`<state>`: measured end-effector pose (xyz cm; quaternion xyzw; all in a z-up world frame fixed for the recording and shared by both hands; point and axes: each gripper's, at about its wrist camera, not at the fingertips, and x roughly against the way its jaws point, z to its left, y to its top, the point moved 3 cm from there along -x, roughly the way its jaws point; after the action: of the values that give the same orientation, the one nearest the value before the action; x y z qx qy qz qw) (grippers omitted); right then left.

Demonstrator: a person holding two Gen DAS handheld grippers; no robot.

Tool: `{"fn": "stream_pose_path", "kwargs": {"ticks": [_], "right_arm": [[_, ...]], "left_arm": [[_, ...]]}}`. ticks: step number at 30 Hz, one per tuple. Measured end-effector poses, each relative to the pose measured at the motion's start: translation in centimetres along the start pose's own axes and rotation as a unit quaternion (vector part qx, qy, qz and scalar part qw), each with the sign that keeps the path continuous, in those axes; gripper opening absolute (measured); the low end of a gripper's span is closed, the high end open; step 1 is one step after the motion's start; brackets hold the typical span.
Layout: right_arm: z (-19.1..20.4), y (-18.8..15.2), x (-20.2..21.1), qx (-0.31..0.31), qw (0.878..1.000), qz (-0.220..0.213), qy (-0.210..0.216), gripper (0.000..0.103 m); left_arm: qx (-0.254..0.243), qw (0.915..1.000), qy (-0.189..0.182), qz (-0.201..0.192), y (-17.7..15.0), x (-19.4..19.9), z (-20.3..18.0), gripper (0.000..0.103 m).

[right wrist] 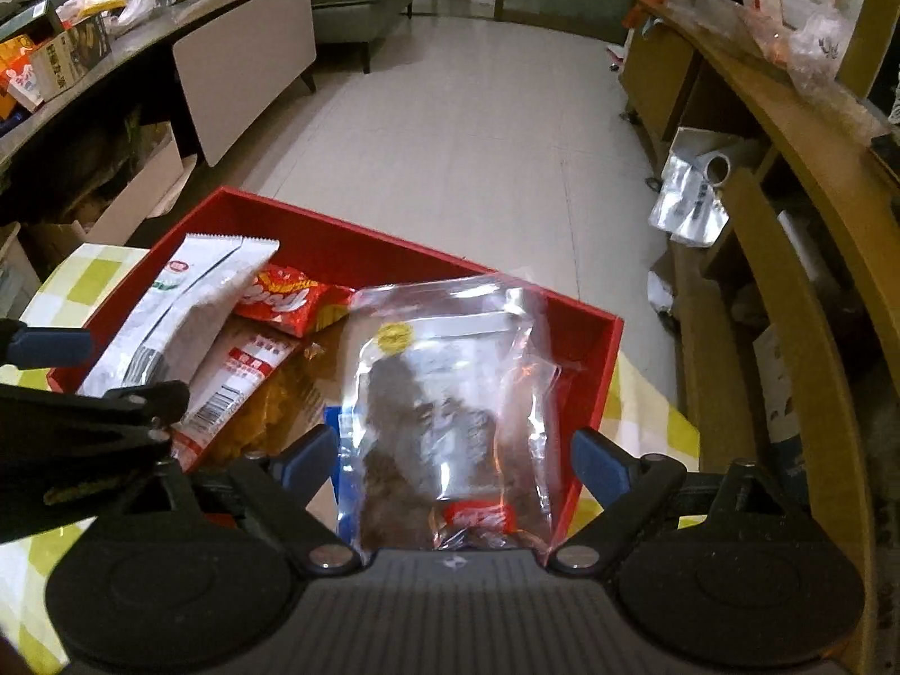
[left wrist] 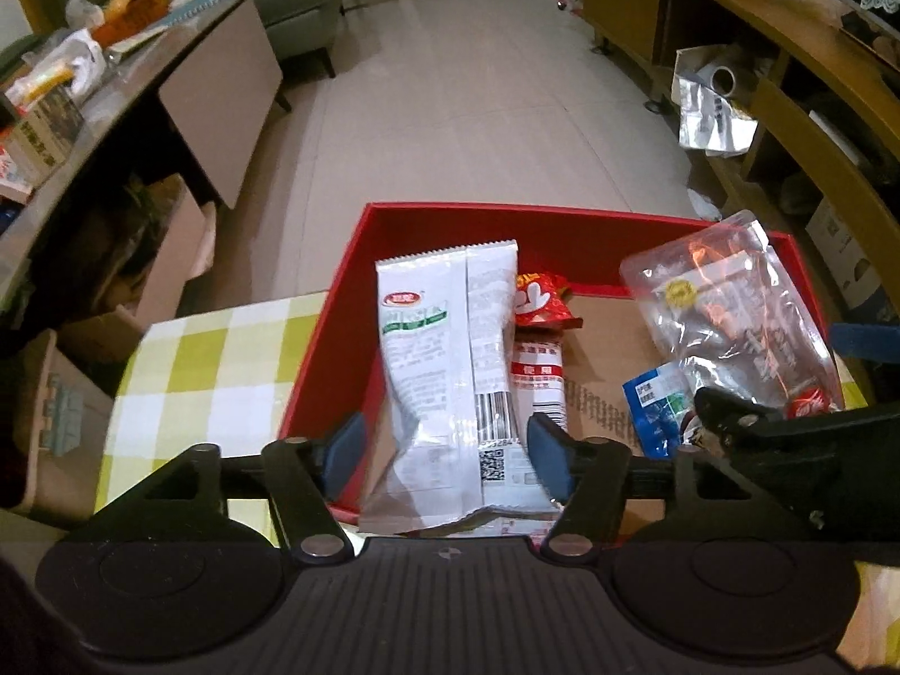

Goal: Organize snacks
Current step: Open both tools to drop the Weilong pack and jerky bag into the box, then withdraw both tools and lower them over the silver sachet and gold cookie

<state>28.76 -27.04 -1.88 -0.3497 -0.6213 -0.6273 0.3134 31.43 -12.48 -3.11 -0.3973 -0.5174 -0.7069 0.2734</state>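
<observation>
A red box [left wrist: 332, 337] [right wrist: 596, 382] stands on a green-checked cloth [left wrist: 214, 349] and holds several snacks. A white packet [left wrist: 439, 349] [right wrist: 185, 304] lies along its left side, between the pads of my left gripper [left wrist: 446, 450], which is open and shows a gap at the left pad. A clear bag of dark snacks [right wrist: 444, 394] [left wrist: 725, 309] leans at the box's right side, between the wide-open fingers of my right gripper [right wrist: 455, 458]. Between them lie a red packet [left wrist: 540, 301], a white-and-red packet [left wrist: 537, 382] and a blue packet [left wrist: 655, 405].
A cluttered low table [left wrist: 112, 95] and cardboard boxes [left wrist: 169, 259] stand to the left. A wooden shelf unit [right wrist: 787, 259] with foil bags [right wrist: 692, 202] runs along the right. A pale tiled floor [left wrist: 478, 112] lies beyond the box, with a grey sofa [left wrist: 298, 11] at the back.
</observation>
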Motion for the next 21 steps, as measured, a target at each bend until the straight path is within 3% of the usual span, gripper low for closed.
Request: {"fn": "stream_pose_path", "kwargs": {"ticks": [11, 21], "right_arm": [[0.9, -0.1, 2.8, 0.015, 1.0, -0.024, -0.001, 0.098], [3.2, -1.6, 5.4, 0.037, 0.999, -0.03, 0.024, 0.098]], "left_arm": [[0.016, 0.9998, -0.007, -0.012, -0.7, 2.4, 1.3, 0.077], [0.023, 0.9996, -0.011, -0.014, -2.7, 4.6, 2.9, 0.079]]}}
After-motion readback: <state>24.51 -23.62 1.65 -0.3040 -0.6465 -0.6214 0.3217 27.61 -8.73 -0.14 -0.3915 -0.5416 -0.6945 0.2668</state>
